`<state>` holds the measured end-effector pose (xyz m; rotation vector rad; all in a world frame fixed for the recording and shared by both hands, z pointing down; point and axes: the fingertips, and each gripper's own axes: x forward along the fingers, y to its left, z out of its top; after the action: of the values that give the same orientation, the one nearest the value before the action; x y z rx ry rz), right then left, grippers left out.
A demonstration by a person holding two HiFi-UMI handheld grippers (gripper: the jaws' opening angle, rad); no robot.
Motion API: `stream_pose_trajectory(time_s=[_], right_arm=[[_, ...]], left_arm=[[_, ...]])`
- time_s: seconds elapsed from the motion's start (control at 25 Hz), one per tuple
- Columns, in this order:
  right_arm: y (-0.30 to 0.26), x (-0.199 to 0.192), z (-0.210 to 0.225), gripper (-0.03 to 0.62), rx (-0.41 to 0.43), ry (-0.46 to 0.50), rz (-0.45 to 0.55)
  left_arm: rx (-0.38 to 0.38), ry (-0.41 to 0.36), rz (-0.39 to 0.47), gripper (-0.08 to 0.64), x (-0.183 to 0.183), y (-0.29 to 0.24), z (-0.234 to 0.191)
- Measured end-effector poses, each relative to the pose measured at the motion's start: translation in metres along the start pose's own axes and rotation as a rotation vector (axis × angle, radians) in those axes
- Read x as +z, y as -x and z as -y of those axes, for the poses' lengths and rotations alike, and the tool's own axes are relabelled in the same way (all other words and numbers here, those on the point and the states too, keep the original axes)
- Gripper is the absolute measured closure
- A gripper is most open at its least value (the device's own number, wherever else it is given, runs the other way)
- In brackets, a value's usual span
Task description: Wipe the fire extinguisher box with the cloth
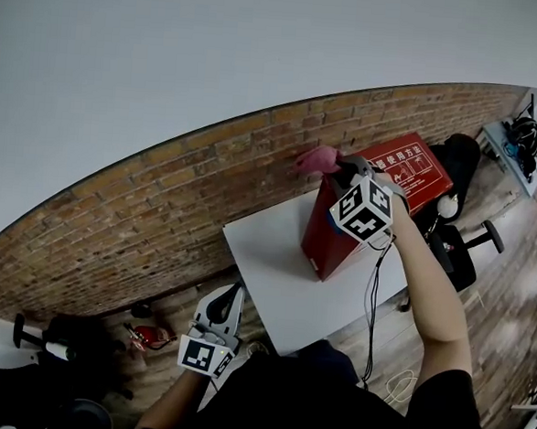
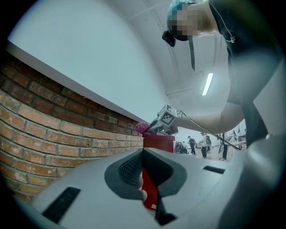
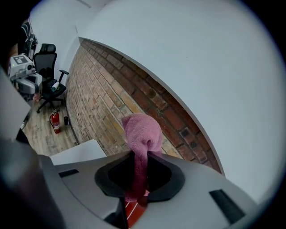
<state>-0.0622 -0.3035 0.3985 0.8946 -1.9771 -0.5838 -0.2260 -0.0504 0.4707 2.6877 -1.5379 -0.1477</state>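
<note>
The red fire extinguisher box (image 1: 384, 194) lies on the white table (image 1: 274, 264), with its near end toward the brick wall. My right gripper (image 1: 338, 168) is above that end of the box, shut on a pink cloth (image 1: 316, 157). In the right gripper view the cloth (image 3: 142, 132) bulges out past the right gripper (image 3: 140, 156), and a strip of red box (image 3: 134, 212) shows below it. My left gripper (image 1: 228, 304) hangs low, off the table's near left corner, shut with nothing in it. In the left gripper view the left gripper (image 2: 142, 154) points toward the box (image 2: 158, 142).
A brick wall (image 1: 159, 210) runs behind the table. A small fire extinguisher (image 1: 150, 336) stands on the floor at left, beside a black chair (image 1: 49, 340). Another office chair (image 1: 455, 240) stands behind the box. A cable (image 1: 371, 290) hangs from my right gripper. People (image 2: 201, 145) stand far off.
</note>
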Motion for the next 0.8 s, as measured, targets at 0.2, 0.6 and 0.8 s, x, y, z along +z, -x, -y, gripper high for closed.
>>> stream_pose_trajectory(time_s=[0.2,0.6,0.8], right_arm=[[-0.001,-0.002,0.003,0.523,0.019,-0.019,0.0],[-0.001,-0.035,0.025,0.523,0.019,-0.036,-0.02],[-0.001,-0.05,0.039,0.523,0.018,-0.037,-0.02]], left_arm=[[0.034,0.017,-0.004,0.512,-0.001,-0.009,-0.006],[0.05,0.025,-0.005,0.511,-0.006,-0.033,0.02],[0.043,0.016,-0.011,0.512,-0.008,-0.044,0.032]])
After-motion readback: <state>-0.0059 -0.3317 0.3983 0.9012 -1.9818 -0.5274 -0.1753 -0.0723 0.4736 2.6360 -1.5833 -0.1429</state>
